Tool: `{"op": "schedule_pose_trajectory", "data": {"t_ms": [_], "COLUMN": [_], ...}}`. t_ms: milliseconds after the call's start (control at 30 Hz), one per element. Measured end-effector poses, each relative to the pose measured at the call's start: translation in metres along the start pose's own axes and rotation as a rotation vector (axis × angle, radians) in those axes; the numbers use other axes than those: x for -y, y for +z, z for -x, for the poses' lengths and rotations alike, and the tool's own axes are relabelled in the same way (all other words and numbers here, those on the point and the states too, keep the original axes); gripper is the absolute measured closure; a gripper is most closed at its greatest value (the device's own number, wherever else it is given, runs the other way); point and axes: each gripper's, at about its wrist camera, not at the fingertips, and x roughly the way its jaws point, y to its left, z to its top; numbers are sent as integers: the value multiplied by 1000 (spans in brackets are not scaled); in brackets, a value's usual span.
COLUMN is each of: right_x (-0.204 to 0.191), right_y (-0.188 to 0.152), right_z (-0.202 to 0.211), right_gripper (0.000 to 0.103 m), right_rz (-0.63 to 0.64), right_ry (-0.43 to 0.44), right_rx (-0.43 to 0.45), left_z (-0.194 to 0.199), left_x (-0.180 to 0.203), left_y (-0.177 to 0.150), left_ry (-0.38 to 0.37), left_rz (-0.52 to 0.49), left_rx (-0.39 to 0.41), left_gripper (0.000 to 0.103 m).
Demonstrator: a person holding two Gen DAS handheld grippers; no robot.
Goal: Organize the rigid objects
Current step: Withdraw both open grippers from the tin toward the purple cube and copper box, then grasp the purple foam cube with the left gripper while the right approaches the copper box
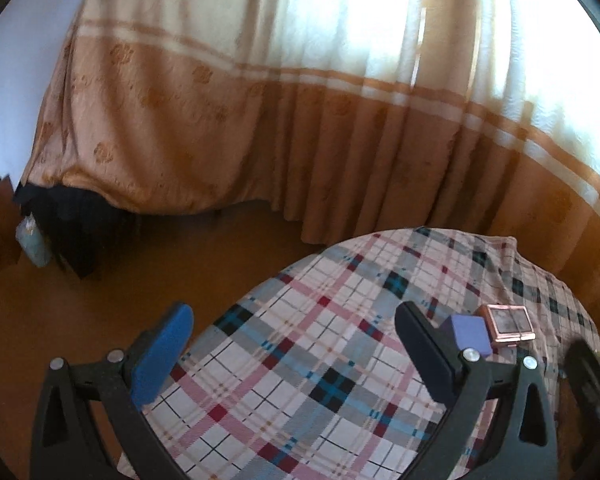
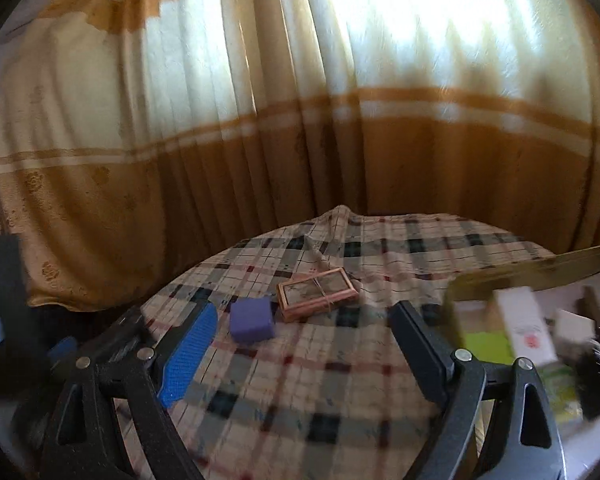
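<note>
Plaid-covered desk (image 1: 300,360), curtain (image 1: 260,140) behind; left wrist view: left tool (image 1: 296,356) jaws apart, empty; purple block (image 1: 472,334) just beside its right finger, copper frame (image 1: 508,324) touching behind it.
Right wrist view: right tool (image 2: 304,348) wide apart, empty; purple block (image 2: 252,320) ahead-left, copper frame (image 2: 318,292) beyond, long axis crosswise; cluttered box (image 2: 500,276) at right; right tool looks better lined up, path clear.

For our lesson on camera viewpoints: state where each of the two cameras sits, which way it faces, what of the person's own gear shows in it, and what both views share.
Left wrist: on the left gripper, facing along its open fingers over the plaid cloth toward the curtain.
Right wrist: on the right gripper, open, facing the same cloth, with a cardboard box of items at right.
Shared: the purple block, the copper framed case, cloth and curtain.
</note>
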Motion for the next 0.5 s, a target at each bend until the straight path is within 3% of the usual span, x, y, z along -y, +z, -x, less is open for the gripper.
{"op": "schedule_pose_trajectory", "data": {"t_ms": [233,500], "right_x": [-1,4], "right_y": [12,16], "right_z": [-57,-96], "right_gripper": [14,14], "right_rz": [17,24], "right_ry": [-44,2], "right_rx": [-83,-212], "left_z": [-3,-7], "left_x": [-7,-7], "left_y": [3,3], "left_ry": [-7,8], "left_rz": [21,34], "left_rx": [-17,-32], "left_gripper": [1,1]}}
